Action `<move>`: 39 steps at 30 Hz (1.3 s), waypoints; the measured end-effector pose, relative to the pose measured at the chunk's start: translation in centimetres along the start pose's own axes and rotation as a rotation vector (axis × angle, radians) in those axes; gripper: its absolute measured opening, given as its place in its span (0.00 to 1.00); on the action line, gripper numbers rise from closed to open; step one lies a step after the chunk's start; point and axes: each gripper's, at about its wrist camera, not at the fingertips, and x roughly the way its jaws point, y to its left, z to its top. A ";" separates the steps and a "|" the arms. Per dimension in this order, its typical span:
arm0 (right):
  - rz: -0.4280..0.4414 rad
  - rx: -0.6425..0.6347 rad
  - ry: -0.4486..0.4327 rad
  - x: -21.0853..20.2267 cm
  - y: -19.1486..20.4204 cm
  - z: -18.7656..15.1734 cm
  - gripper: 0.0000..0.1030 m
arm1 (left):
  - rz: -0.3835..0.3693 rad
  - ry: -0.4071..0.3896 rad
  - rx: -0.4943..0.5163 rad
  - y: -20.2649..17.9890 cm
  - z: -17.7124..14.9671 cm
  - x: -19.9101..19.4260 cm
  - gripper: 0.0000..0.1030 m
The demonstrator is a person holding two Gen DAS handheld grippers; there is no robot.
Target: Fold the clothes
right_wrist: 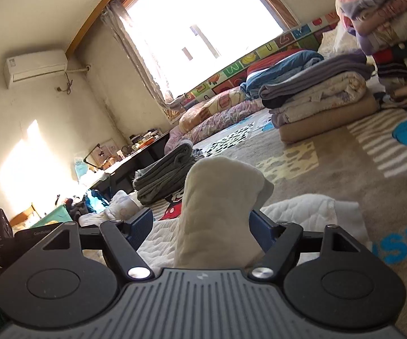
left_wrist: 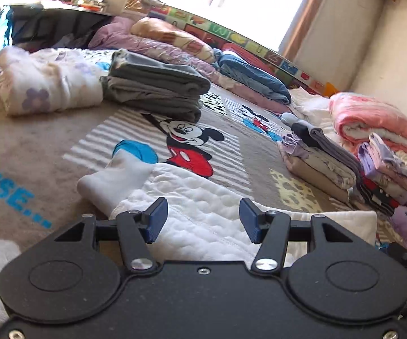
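Observation:
A white quilted garment [left_wrist: 203, 214] lies on the Mickey Mouse blanket [left_wrist: 62, 141], with one sleeve [left_wrist: 115, 180] stretched to the left. My left gripper [left_wrist: 203, 220] hovers low over the garment's body, jaws open and empty. In the right wrist view a white sleeve end [right_wrist: 220, 206] stands up between my right gripper's [right_wrist: 203, 228] blue pads [right_wrist: 139, 224]. The pads sit wide apart beside the cloth and do not press it. The garment's quilted body [right_wrist: 308, 212] lies just beyond.
Folded grey clothes [left_wrist: 155, 90] and a white floral bundle [left_wrist: 47, 84] lie at the far left. Stacks of folded clothes [left_wrist: 319, 158] and a pink quilt [left_wrist: 373, 118] stand at the right. Bedding is piled below the window. A dark desk [right_wrist: 135, 163] stands by the wall.

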 end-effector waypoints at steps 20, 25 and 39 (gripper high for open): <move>0.189 -0.781 0.735 11.1 7.5 8.0 0.66 | -0.189 0.018 -0.110 0.7 0.0 1.3 0.56; 0.185 -0.949 0.764 9.5 9.5 4.7 0.28 | -0.206 0.034 -0.128 1.0 0.1 1.4 0.59; 0.263 -1.367 0.654 -0.1 15.7 -6.0 0.18 | -0.127 -0.015 -0.326 4.1 1.0 -1.7 0.67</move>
